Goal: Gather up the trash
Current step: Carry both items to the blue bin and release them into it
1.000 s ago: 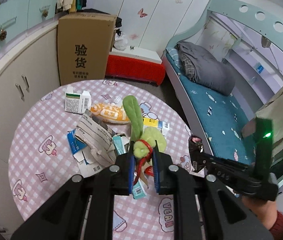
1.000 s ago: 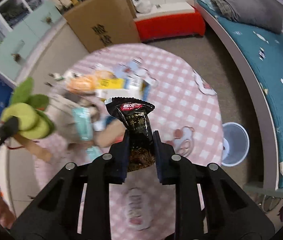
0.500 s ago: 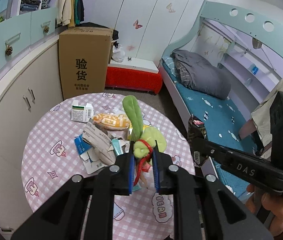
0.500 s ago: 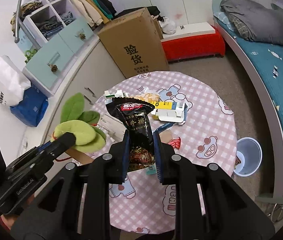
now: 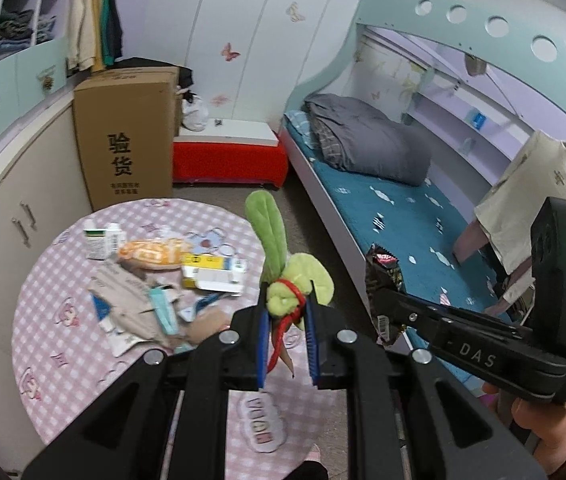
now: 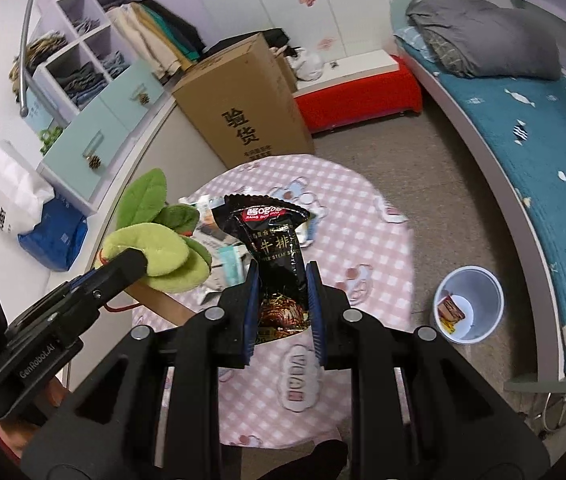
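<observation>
My left gripper (image 5: 286,312) is shut on a green plush leaf toy (image 5: 283,264) with a red cord, held high above the round pink checked table (image 5: 63,344). The toy also shows in the right wrist view (image 6: 155,248). My right gripper (image 6: 281,280) is shut on a black snack wrapper (image 6: 275,248), held above the table's right side; the wrapper also shows in the left wrist view (image 5: 383,272). A white trash bin (image 6: 469,304) stands on the floor right of the table, with a wrapper inside. Several boxes and wrappers (image 5: 155,280) lie piled on the table.
A tall cardboard box (image 5: 123,140) stands behind the table. A red bench (image 5: 227,160) sits beyond it. A bed with a teal cover (image 5: 395,216) runs along the right. Cabinets (image 5: 11,200) line the left wall.
Both grippers have risen well above the table, each still holding its item. The trash bin has come into fuller view in the right wrist view.
</observation>
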A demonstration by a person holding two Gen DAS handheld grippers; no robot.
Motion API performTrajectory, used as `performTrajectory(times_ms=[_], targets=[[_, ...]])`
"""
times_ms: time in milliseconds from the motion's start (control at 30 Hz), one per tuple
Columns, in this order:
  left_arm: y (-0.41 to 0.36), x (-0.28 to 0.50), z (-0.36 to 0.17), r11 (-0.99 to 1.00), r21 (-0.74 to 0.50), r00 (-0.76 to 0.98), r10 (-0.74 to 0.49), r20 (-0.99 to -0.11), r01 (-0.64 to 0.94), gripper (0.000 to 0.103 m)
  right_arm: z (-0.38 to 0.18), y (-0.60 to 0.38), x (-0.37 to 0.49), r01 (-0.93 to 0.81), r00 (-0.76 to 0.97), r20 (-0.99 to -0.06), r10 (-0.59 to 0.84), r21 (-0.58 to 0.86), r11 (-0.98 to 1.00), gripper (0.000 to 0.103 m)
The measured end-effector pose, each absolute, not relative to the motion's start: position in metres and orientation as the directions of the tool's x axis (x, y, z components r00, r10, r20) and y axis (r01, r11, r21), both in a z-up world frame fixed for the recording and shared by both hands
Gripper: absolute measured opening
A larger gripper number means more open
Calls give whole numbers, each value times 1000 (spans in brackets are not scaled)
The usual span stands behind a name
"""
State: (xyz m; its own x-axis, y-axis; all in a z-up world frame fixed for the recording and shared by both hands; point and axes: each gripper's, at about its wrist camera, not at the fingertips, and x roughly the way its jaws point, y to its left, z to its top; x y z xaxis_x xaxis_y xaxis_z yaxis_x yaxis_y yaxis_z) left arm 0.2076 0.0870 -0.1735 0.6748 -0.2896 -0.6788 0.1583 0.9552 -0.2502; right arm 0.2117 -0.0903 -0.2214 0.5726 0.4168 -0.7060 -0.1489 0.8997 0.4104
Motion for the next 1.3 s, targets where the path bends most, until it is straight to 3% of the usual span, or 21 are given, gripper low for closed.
performTrajectory(times_ms=[433,967,1067,1133,1233,1300], targets=[[-57,259,-223,922,-319,517,-386,-764,218,15,-249,-244,223,22,579,-755,309,393,919,22],[-212,345,-303,902,-344,312,-415,-855,260,17,-304,-378,276,155,537,-807,246,381,912,22],[-230,360,-308,899,-346,292,-418,-861,267,26,-309,-393,283,168,534,-811,239,380,910,22],[-236,367,-309,902,-346,283,-413,-865,260,52,-313,-398,287,178,529,-815,237,380,908,22],[-238,374,-312,910,-336,279,-398,-874,244,65,-318,-403,290,188,519,-821,237,380,905,22],[-236,376,-314,908,-352,265,-406,-874,229,66,-322,-403,291,190,510,-825,242,383,904,22]])
